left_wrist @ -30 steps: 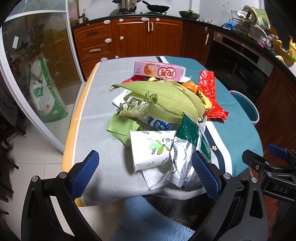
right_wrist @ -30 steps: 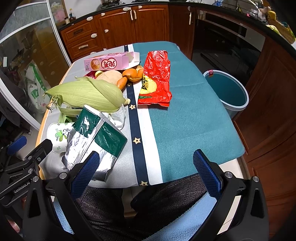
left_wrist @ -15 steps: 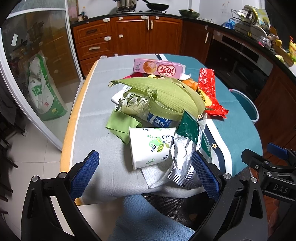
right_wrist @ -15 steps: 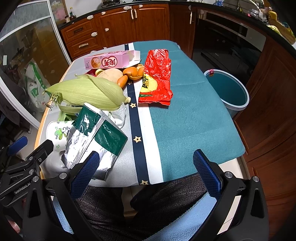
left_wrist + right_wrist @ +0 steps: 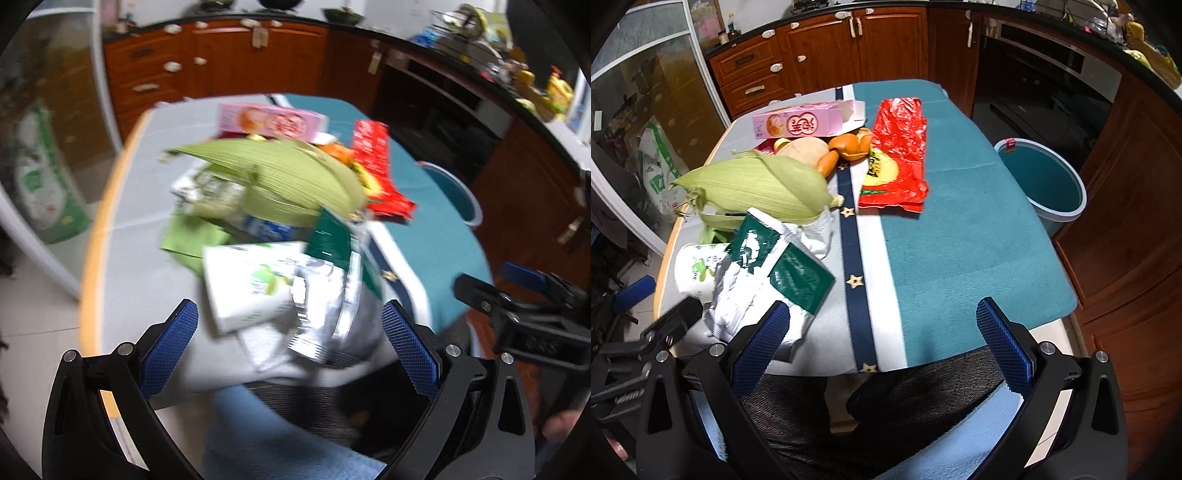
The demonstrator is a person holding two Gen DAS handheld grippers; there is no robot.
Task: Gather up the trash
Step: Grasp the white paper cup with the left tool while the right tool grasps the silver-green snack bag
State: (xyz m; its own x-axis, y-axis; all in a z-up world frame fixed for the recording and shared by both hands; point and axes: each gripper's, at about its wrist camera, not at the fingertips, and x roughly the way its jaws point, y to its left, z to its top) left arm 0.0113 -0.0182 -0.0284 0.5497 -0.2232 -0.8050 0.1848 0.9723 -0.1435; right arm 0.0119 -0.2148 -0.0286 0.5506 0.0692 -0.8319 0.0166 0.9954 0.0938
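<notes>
- Since half a second earlier we had pushed the left gripper [image 5: 290, 334] forward toward the heap, and its view had gone blurred with the motion; the right gripper [image 5: 882, 334] had hardly shifted
- Both sets of jaws were released, spread wide and grasping nothing
- Trash lay heaped on the table [image 5: 960, 258]: the foil bag [image 5: 768, 284] at 9 o'clock from the right gripper, half over the paper cup [image 5: 694, 267]
- Beyond them lay the corn husk [image 5: 757, 186] at 10 o'clock, with the pink box [image 5: 801, 123] and orange peels [image 5: 849, 146] at 11 o'clock
- Our red wrapper [image 5: 897, 151] lay flat at 12 o'clock, apart from the heap
- On the floor the bin [image 5: 1039, 179] stood at 2 o'clock, just beside the table edge
- We judged the left gripper to be lined up on the cup and the foil bag [image 5: 325, 295]
- Closing on both could let the slick foil slip out, or crush the cup
- Tugging either could drag the loose husk and the tissue under it off the near edge
- Our grippers sat near each other, so a hasty reach might knock them together
</notes>
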